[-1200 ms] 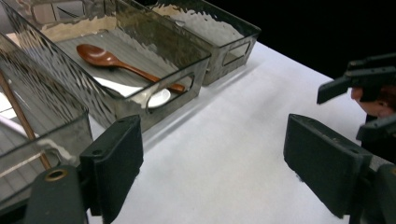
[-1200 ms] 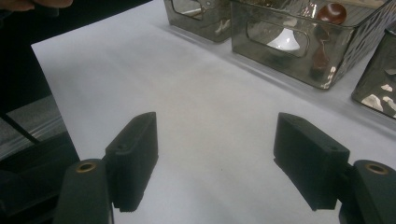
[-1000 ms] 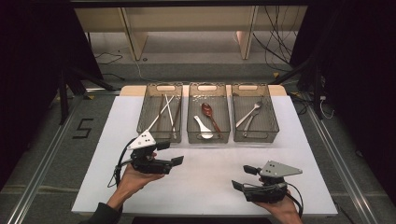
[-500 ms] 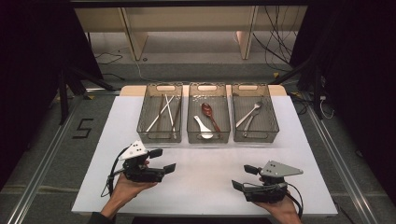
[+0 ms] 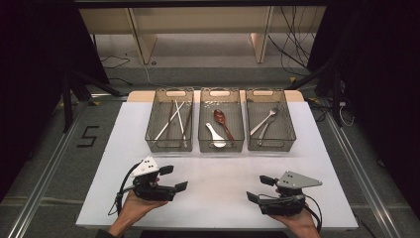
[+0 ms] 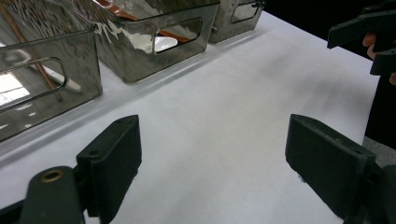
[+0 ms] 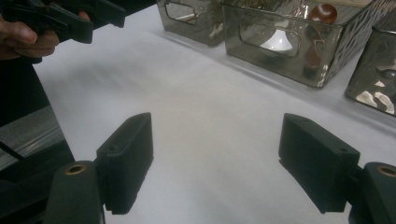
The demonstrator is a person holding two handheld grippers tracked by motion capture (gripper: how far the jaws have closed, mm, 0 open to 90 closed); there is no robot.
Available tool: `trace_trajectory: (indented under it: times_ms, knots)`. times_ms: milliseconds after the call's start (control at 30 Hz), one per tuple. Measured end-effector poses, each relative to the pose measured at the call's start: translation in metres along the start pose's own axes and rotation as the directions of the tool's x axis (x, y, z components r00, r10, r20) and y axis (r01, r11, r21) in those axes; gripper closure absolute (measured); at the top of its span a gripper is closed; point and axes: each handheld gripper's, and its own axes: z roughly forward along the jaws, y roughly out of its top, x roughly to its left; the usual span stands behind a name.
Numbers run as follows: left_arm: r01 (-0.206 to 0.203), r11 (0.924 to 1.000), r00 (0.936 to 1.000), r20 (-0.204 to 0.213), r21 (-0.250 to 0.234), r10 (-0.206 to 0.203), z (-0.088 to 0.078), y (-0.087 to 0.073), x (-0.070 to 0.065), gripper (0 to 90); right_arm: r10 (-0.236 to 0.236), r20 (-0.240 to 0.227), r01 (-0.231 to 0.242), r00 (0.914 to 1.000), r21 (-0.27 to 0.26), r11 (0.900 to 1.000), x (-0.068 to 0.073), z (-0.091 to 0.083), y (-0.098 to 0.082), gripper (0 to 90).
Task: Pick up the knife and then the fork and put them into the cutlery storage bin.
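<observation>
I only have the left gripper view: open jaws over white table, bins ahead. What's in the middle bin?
Observer: The high view shows a dark red spoon and a white spoon in the middle bin.
Operator: And the far bin, past it?
Observer: The right bin holds metal cutlery.
Operator: Is the other gripper carrying anything?
Observer: No, the right gripper has its jaws open with nothing between them, above bare table.

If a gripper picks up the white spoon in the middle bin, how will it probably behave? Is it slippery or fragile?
The white spoon looks glossy and thick like ceramic, so it is probably stiff, somewhat slippery and may chip if dropped. Its rounded bowl may let it rock or pivot between flat gripper pads. It lies close beside the brown spoon in the middle bin, so lifting it could disturb that spoon.
</observation>
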Motion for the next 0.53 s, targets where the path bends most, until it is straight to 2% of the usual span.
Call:
trace_trajectory:
  times_ms: [233, 533]
  knots:
    - [0.019, 0.9997, 0.9998, -0.004, -0.013, -0.019, -0.0016, -0.0005, 0.0041, 18.1, -0.002, 0.001, 0.002, 1.0, 0.001, 1.0, 0.0001, 0.0002, 0.0001, 27.1]
    - [0.02, 0.9997, 0.9998, -0.009, -0.011, -0.02, -0.0014, -0.0008, 0.0057, 18.0, -0.002, 0.002, 0.002, 1.0, -0.001, 1.0, -0.0001, 0.0001, 0.0, 27.1]
